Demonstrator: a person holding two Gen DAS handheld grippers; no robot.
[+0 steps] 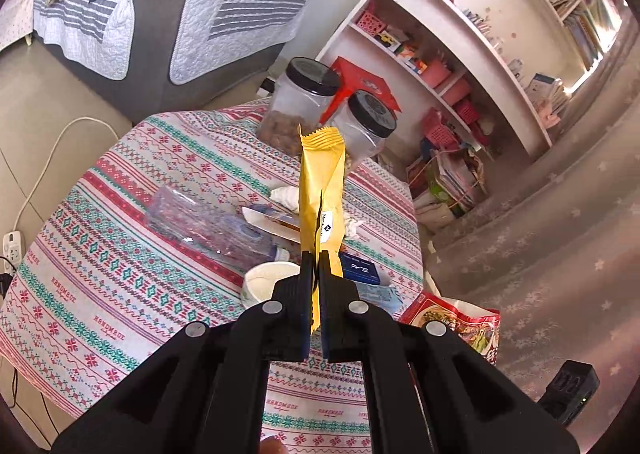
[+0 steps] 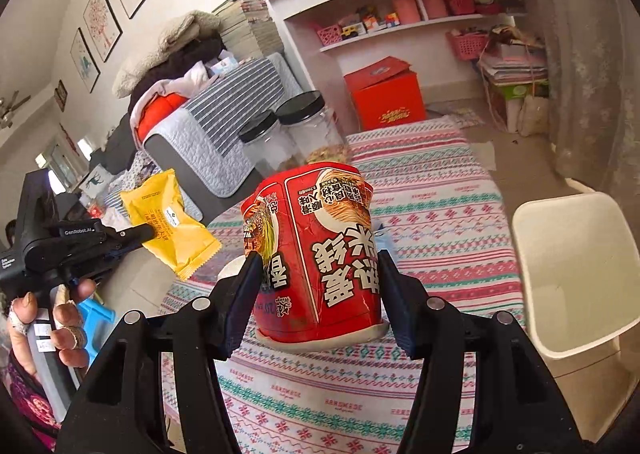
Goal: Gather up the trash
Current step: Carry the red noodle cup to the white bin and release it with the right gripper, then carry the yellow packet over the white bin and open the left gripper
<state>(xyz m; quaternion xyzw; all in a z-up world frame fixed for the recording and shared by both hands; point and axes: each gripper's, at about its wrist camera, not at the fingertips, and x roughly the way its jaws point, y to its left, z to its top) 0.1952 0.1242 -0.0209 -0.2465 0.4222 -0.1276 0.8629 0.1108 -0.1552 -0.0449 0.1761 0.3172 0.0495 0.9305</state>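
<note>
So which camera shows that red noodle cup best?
The right wrist view: the red noodle cup fills its centre, upside down between the right gripper's fingers. The left wrist view catches only its edge.

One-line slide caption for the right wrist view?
Right gripper holds a red noodle cup upside down above the patterned tablecloth, white bin alongside.
</note>
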